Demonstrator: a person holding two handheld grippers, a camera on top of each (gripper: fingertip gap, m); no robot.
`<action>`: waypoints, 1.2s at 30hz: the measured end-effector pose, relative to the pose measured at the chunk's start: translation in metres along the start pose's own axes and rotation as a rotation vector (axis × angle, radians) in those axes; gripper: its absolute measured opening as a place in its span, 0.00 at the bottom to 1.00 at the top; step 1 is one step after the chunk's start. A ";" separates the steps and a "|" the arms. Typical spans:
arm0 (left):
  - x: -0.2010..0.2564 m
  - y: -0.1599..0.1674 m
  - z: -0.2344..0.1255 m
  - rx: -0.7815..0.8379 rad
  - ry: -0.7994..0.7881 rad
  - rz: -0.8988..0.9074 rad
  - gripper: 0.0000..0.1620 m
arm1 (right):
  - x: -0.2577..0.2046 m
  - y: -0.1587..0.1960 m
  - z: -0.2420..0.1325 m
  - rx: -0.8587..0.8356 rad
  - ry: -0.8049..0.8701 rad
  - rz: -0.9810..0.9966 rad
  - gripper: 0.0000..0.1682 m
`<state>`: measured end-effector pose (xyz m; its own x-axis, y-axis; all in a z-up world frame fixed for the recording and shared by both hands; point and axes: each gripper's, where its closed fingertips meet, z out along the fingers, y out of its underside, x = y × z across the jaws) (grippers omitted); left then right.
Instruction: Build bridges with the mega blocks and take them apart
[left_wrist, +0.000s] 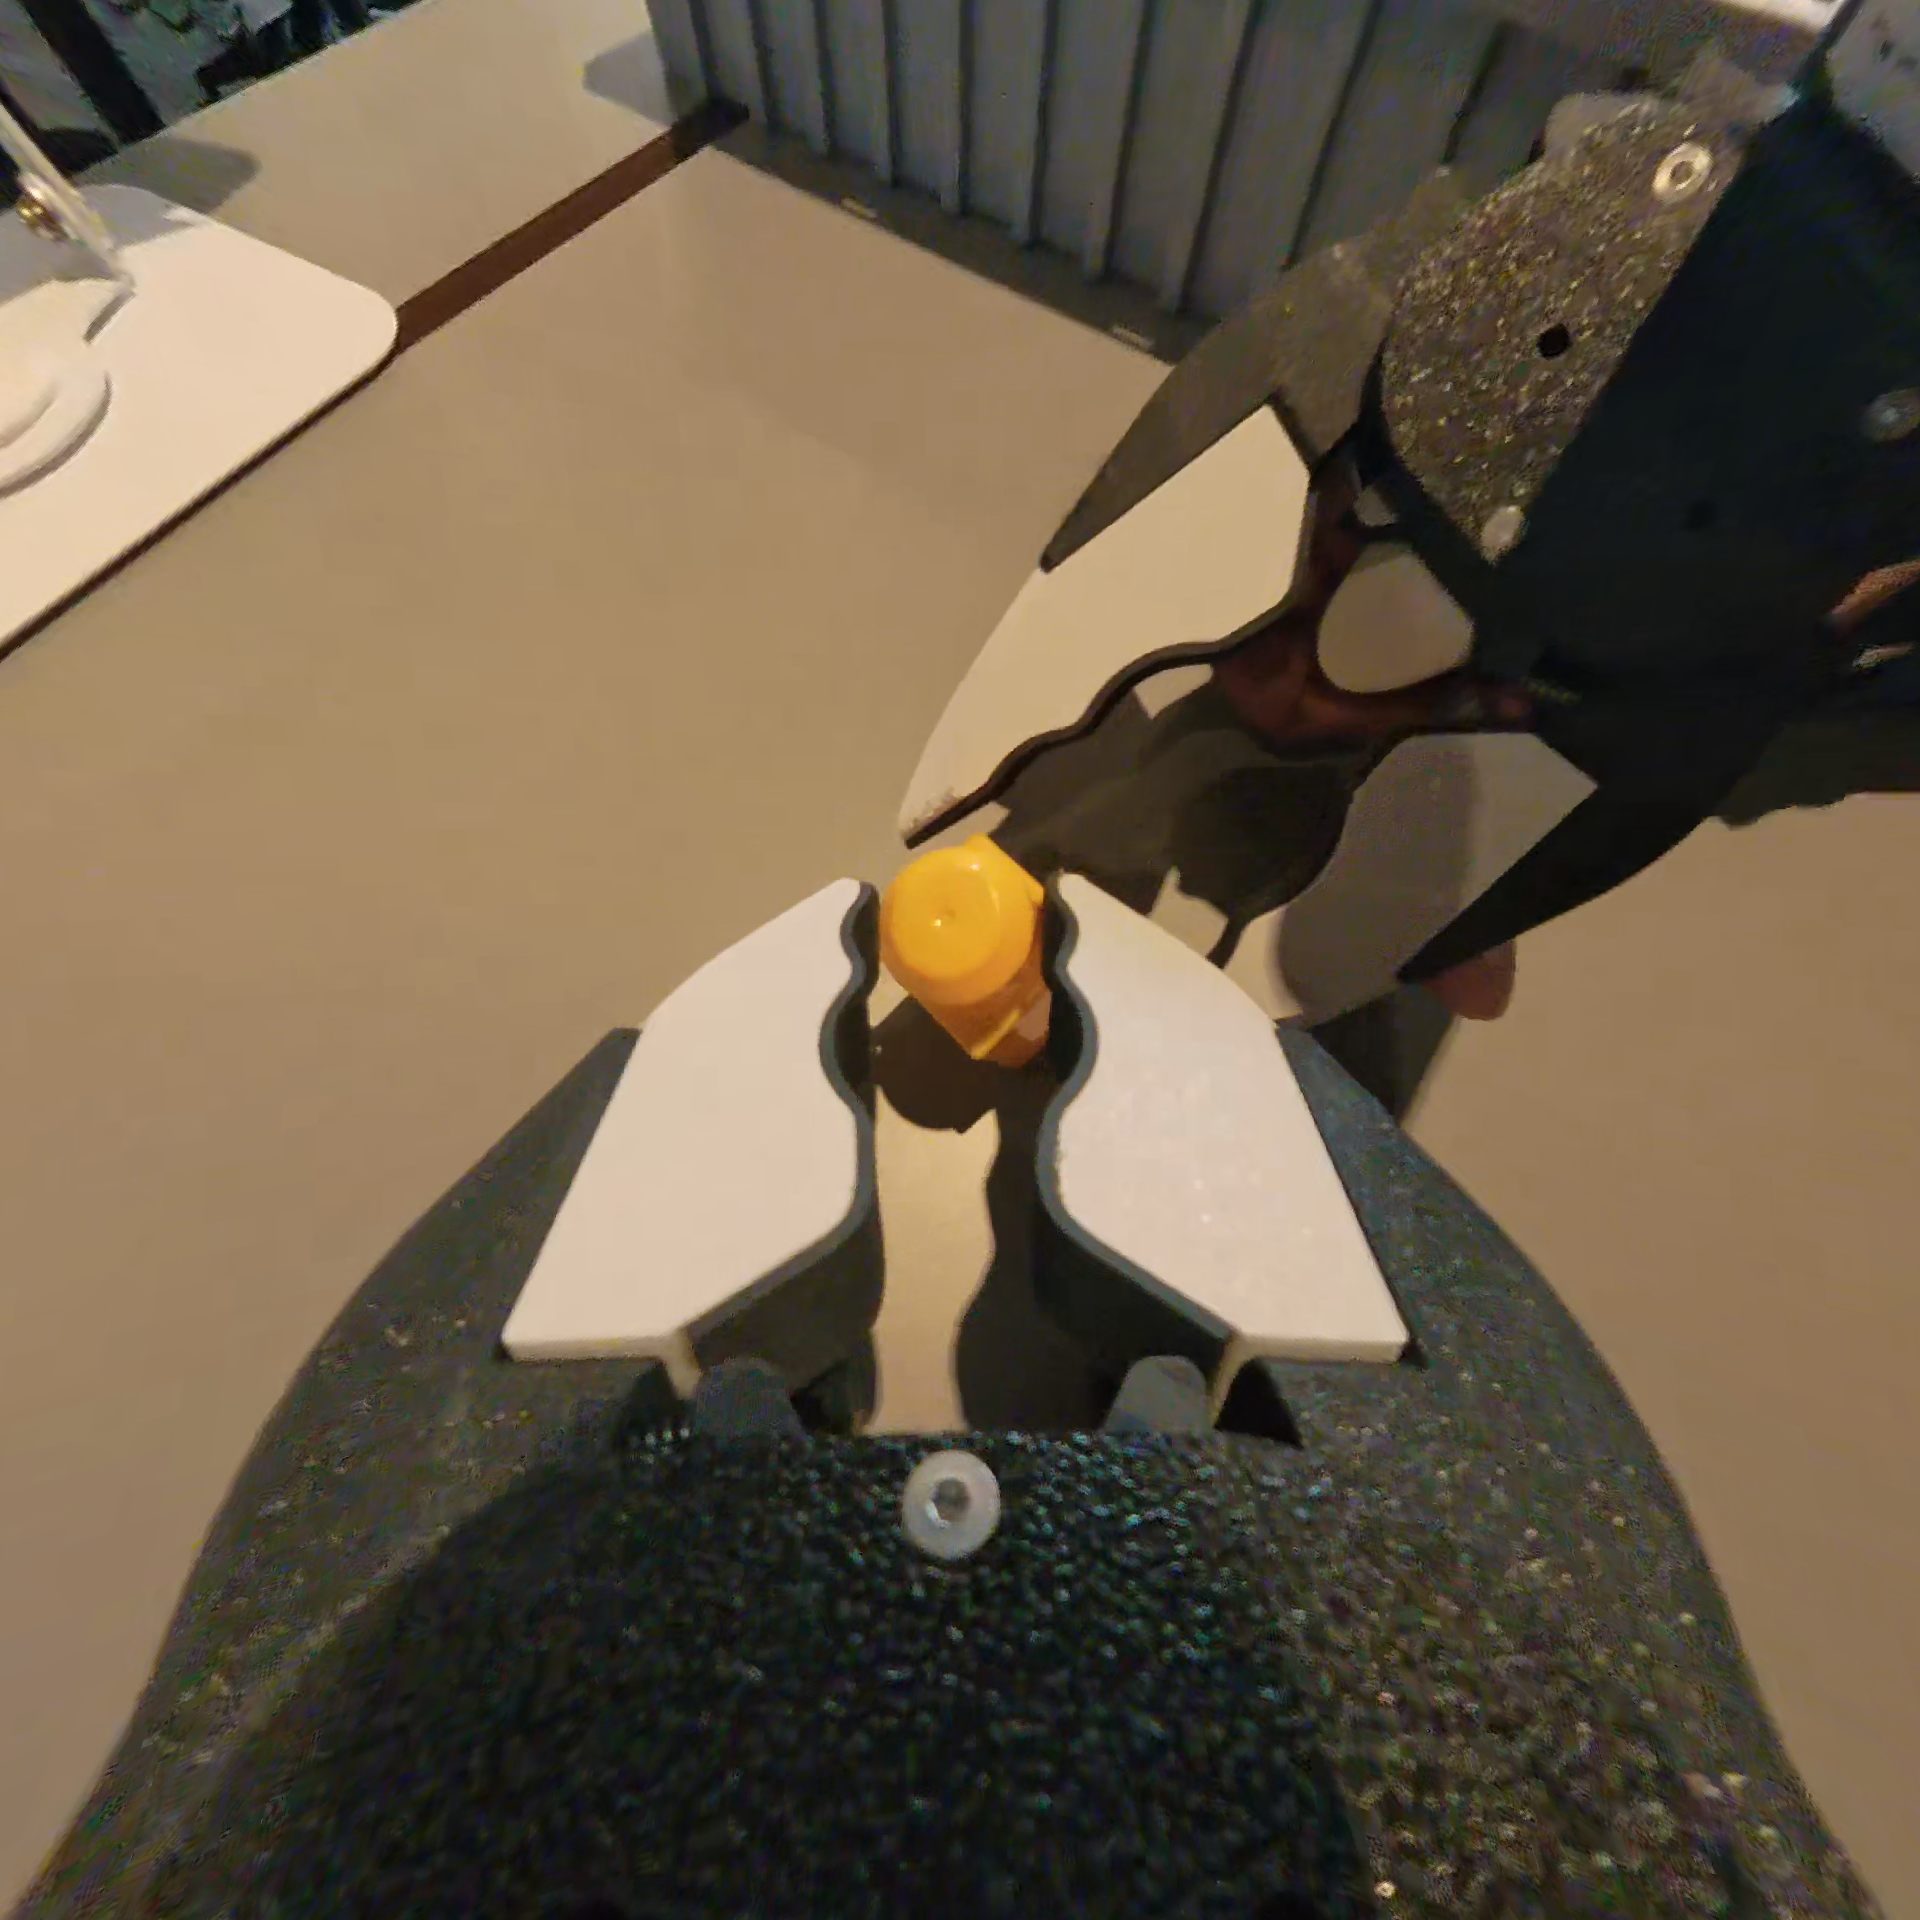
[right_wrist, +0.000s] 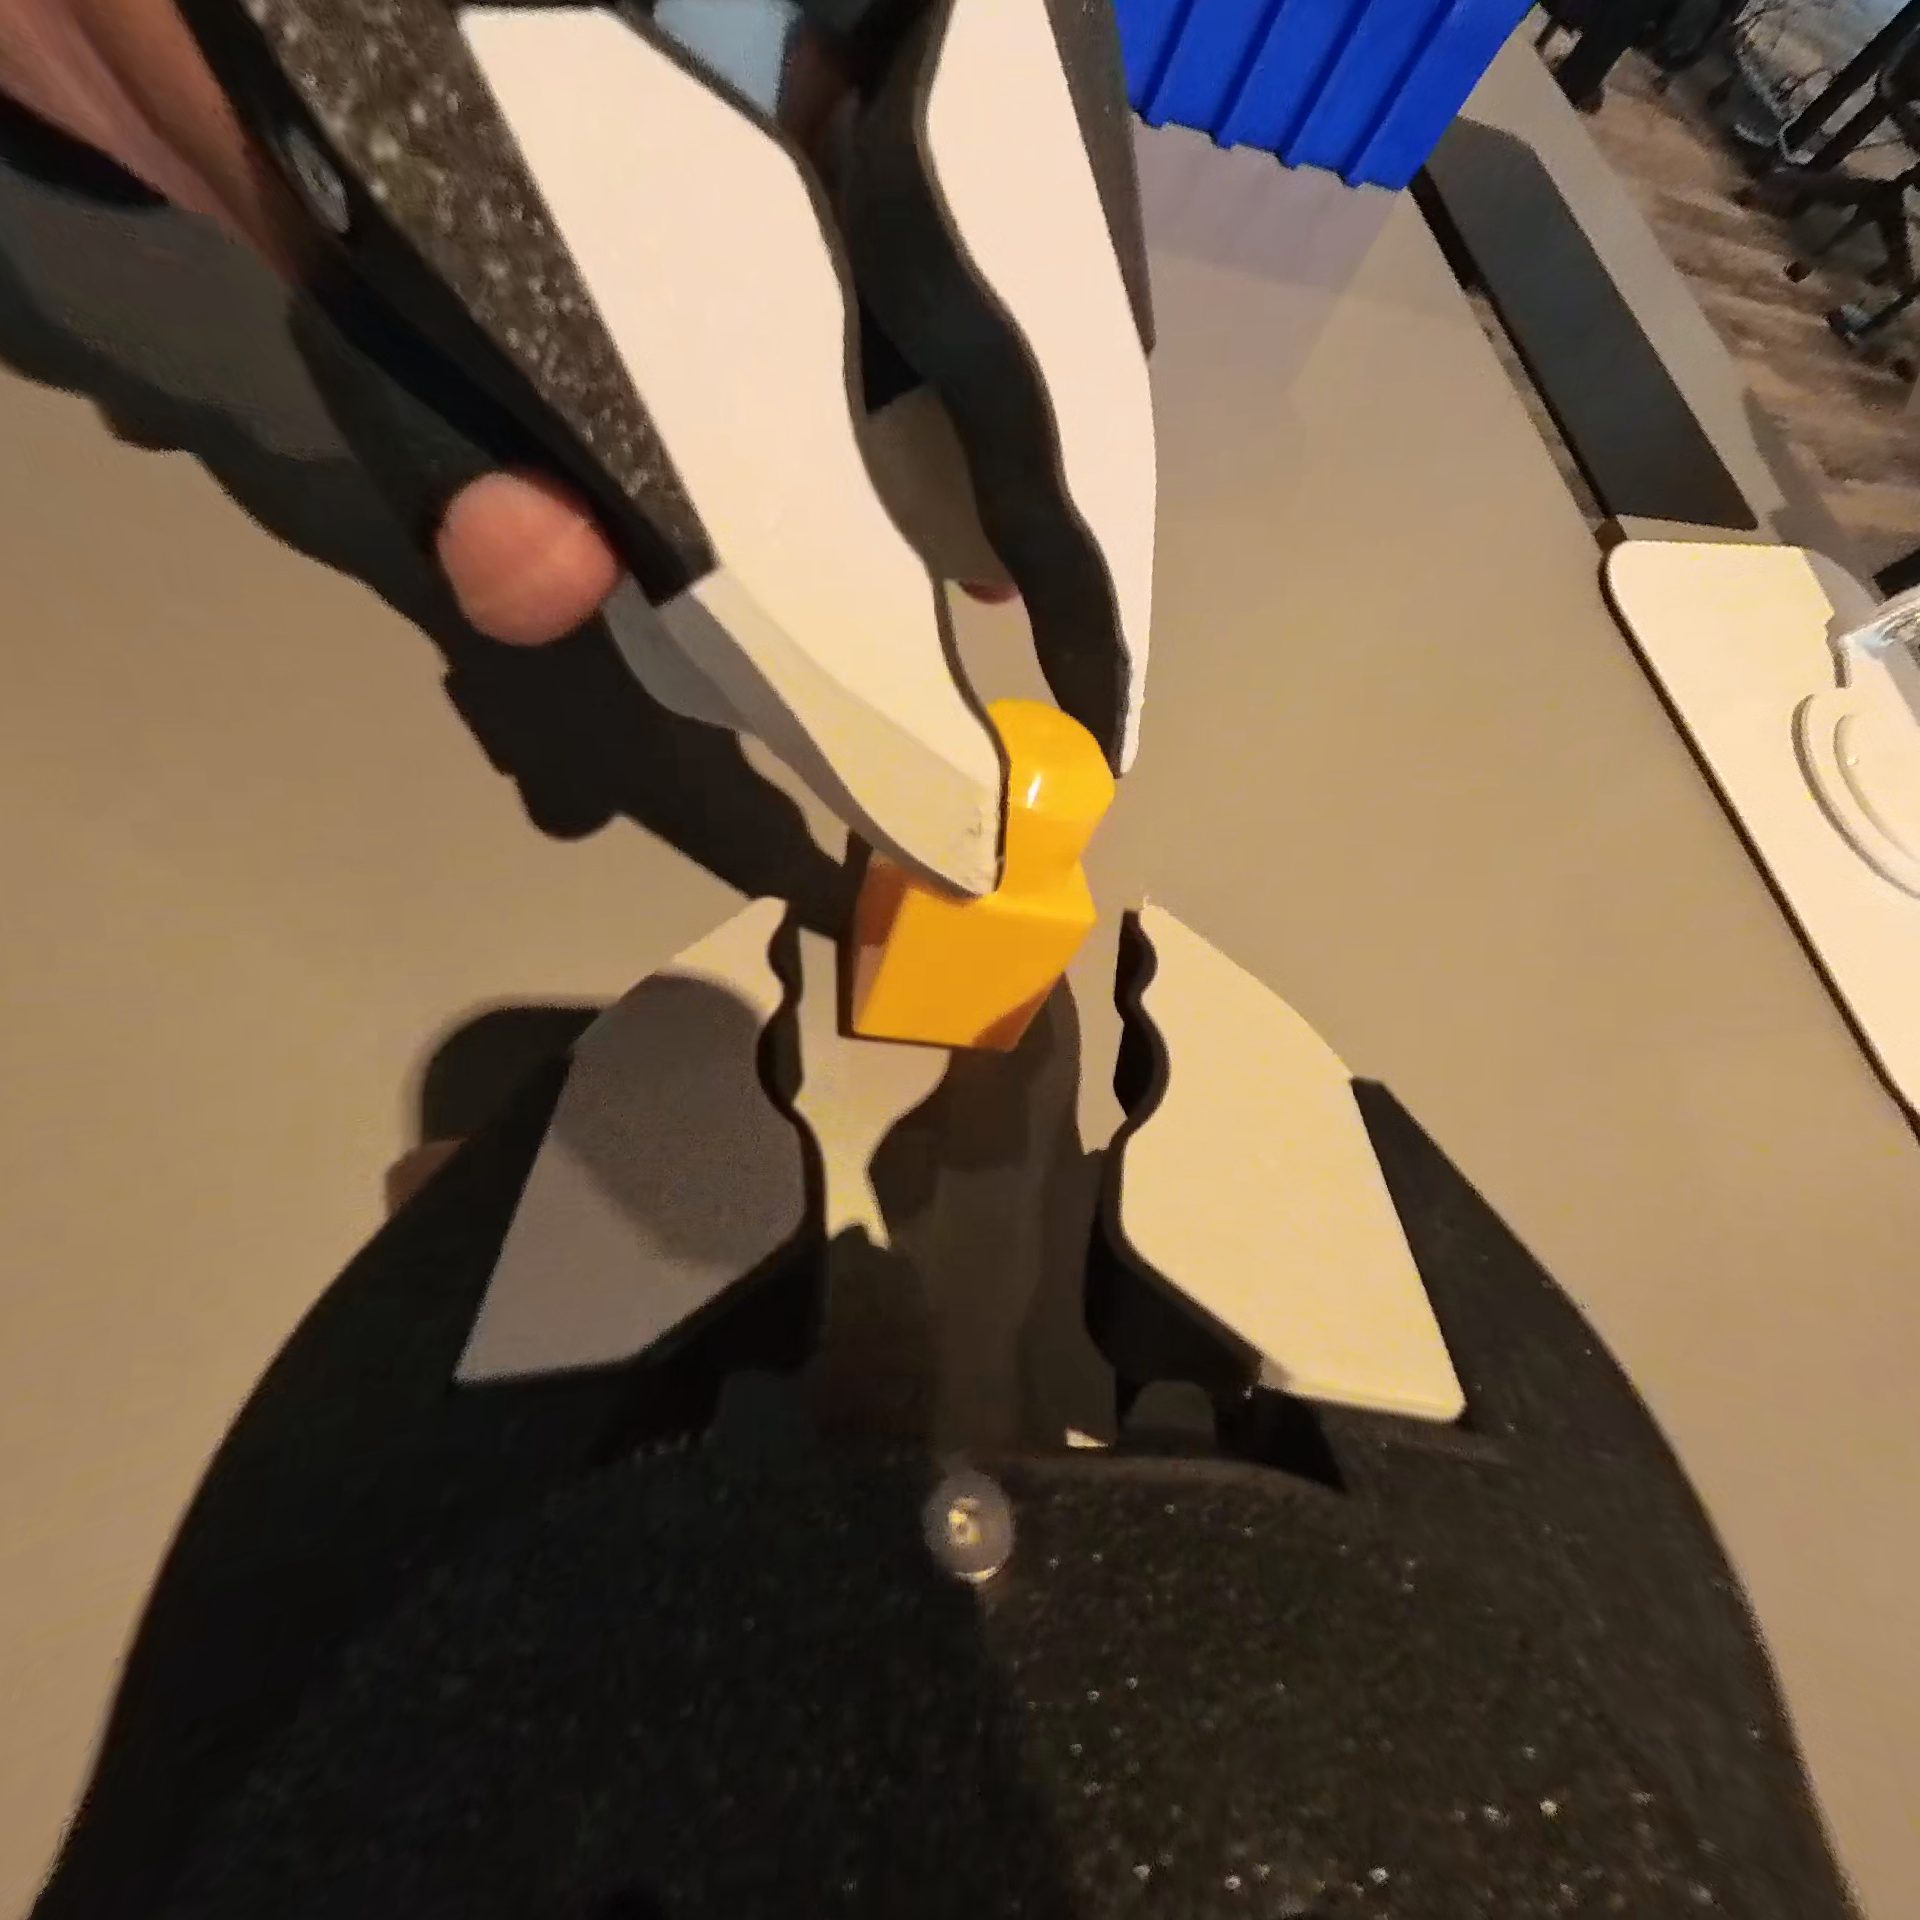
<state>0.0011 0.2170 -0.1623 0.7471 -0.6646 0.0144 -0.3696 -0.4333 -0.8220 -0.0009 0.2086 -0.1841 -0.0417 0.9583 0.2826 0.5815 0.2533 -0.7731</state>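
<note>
My left gripper (left_wrist: 961, 914) pinches the stud of the yellow block (left_wrist: 964, 951), fingers nearly closed on it, just above the table (left_wrist: 520, 727). My right gripper (right_wrist: 961, 925) stands wide open around its base, empty. Looks like a handover; next, close right, release left. Block's long axis is upright, tilted, stud up.

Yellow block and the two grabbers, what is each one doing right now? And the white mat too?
yellow block: tilted, pinched by its top stud, joined to no other block.
left gripper: shut on the yellow block's stud.
right gripper: open, one fingertip on either side of the block's base, not squeezing it.
white mat: lying flat, off to the side.
</note>
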 end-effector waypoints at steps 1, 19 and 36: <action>0.001 -0.001 0.001 -0.010 -0.017 0.008 0.18 | 0.000 0.000 -0.001 0.001 -0.001 0.009 0.34; 0.000 -0.020 -0.032 0.150 0.056 0.029 0.35 | 0.002 0.015 -0.009 -0.029 -0.055 0.010 0.41; -0.304 0.111 -0.287 -0.206 -0.597 -0.398 0.31 | 0.001 0.008 -0.024 0.087 -0.176 0.146 0.43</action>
<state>-0.4253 0.1959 -0.0940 0.9973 -0.0156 -0.0717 -0.0612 -0.7164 -0.6950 0.0232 0.2084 -0.1762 -0.1076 0.9919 0.0669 0.5198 0.1135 -0.8467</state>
